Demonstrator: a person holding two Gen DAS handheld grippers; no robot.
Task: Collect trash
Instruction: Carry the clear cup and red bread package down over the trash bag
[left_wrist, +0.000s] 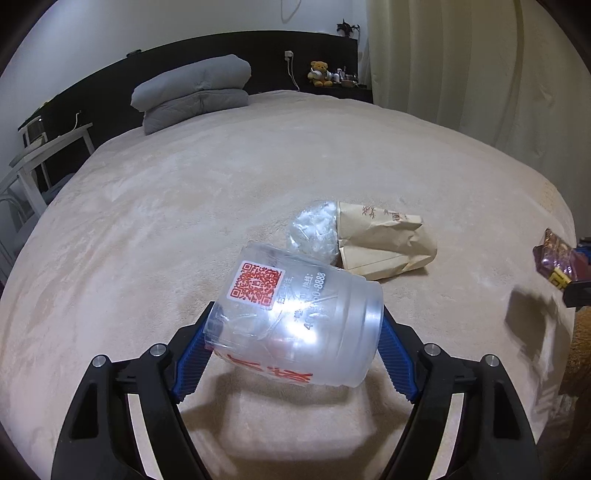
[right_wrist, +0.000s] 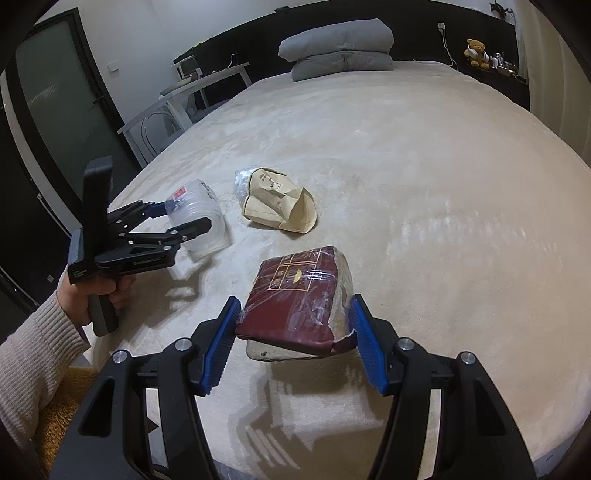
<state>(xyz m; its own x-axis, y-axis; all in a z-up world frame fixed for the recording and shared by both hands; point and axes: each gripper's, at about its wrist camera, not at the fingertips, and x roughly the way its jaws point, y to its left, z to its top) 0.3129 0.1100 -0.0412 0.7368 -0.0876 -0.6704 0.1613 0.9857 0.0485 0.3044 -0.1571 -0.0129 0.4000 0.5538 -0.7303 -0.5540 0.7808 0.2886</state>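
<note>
A wide bed (left_wrist: 258, 177) with a beige cover fills the room. At its head lie two grey pillows (left_wrist: 192, 92), stacked, against a dark headboard (left_wrist: 207, 48). Beside the bed's far corner a teddy bear (left_wrist: 320, 74) sits on a dark shelf, with a pale curtain (left_wrist: 480, 74) hanging near it. A white chair (right_wrist: 184, 99) stands along the bed's other side, near a dark door (right_wrist: 55, 103).

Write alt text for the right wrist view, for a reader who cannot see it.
The right claw grips a dark red packet in torn clear wrap, above a beige bed. To the left, a hand holds the left claw, closed around a clear plastic cup. A crumpled brown paper bag lies on the bed beyond.
</note>
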